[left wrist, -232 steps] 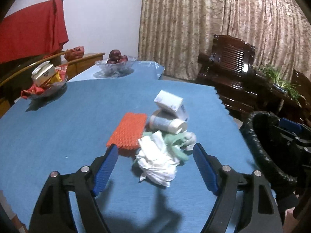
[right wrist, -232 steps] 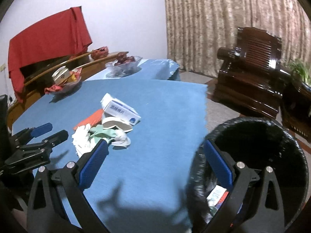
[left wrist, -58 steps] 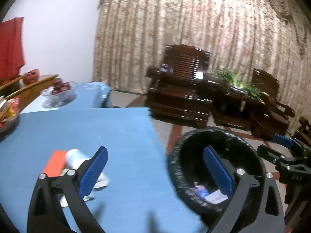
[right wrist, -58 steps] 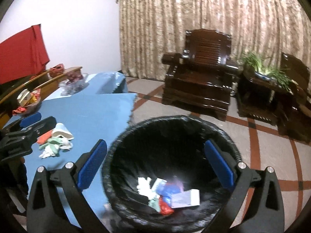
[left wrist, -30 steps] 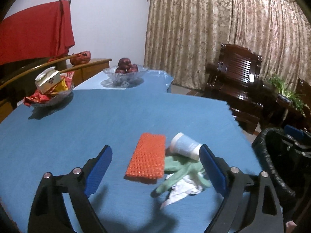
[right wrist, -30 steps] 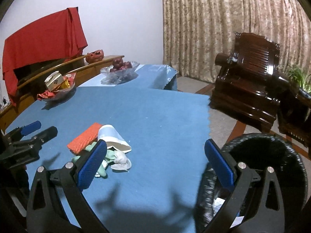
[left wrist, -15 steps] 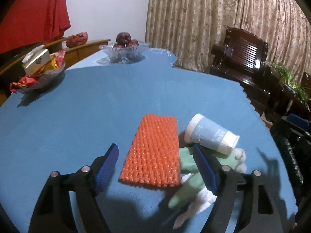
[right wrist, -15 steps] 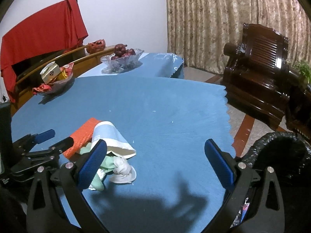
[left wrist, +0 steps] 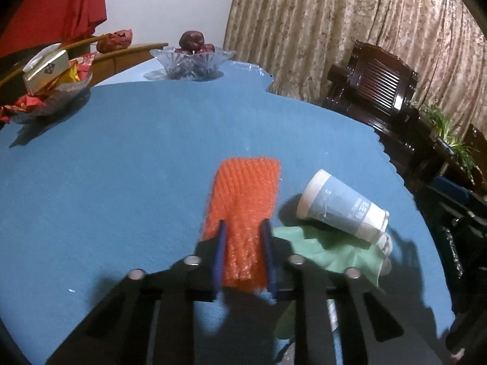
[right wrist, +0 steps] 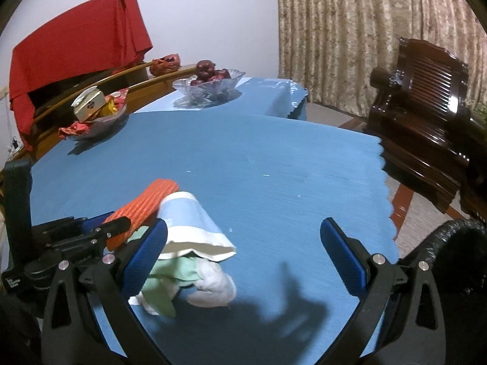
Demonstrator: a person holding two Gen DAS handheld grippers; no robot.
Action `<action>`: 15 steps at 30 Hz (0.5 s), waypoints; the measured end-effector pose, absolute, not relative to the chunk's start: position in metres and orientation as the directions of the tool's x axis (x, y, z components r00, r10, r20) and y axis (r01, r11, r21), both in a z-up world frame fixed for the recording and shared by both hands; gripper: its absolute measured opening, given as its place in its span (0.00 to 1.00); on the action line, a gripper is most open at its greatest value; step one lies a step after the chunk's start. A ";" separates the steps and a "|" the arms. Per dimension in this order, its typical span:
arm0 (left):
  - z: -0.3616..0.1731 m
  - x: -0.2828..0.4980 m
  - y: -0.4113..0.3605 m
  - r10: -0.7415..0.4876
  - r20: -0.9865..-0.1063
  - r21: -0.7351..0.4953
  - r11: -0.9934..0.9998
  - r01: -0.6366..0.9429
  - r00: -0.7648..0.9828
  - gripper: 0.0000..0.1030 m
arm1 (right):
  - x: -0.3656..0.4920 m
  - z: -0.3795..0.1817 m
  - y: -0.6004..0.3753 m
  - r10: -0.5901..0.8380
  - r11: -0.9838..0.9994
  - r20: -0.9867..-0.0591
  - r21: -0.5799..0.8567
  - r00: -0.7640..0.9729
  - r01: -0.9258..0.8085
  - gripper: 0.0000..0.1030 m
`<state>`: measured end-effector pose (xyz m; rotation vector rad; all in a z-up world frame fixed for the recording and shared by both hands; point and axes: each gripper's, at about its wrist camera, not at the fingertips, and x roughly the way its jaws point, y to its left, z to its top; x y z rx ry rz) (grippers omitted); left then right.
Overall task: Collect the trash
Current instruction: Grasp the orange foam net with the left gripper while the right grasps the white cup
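Note:
My left gripper point(left wrist: 243, 243) is shut on the near end of an orange foam net sleeve point(left wrist: 246, 194) that lies on the blue tablecloth point(left wrist: 121, 158). To its right a paper cup point(left wrist: 344, 210) lies on its side over green and white crumpled tissue point(left wrist: 328, 252). In the right wrist view my right gripper point(right wrist: 243, 243) is open and empty, low over the table, with the cup point(right wrist: 191, 222) and tissue point(right wrist: 194, 279) by its left finger. The left gripper point(right wrist: 91, 234) and the sleeve point(right wrist: 143, 206) show at the left. The black-lined trash bin point(right wrist: 456, 255) stands at the right edge.
A glass fruit bowl point(left wrist: 193, 60) and a dish of snacks point(left wrist: 45, 91) stand at the table's far side. Dark wooden armchairs point(right wrist: 426, 103) and a plant point(left wrist: 450, 133) stand to the right, past the scalloped table edge point(right wrist: 386, 182).
My left gripper has moved forward and closed on the orange sleeve. My right gripper has come closer to the cup and tissue.

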<state>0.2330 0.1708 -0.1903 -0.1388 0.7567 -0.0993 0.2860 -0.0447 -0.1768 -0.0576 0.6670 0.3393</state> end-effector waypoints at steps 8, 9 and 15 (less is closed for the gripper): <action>-0.178 0.234 0.187 -0.103 -0.659 -0.163 0.987 -0.008 0.745 0.12 | 0.293 -0.182 -0.020 0.331 0.924 -0.626 0.062 0.706 -0.378 0.95; -0.178 0.233 0.187 -0.101 -0.658 -0.163 0.987 -0.010 0.746 0.12 | 0.294 -0.183 -0.016 0.335 0.921 -0.629 0.061 0.702 -0.385 0.95; -0.177 0.229 0.190 -0.093 -0.652 -0.159 0.987 -0.015 0.753 0.12 | 0.302 -0.196 -0.002 0.335 0.914 -0.655 0.051 0.677 -0.402 0.94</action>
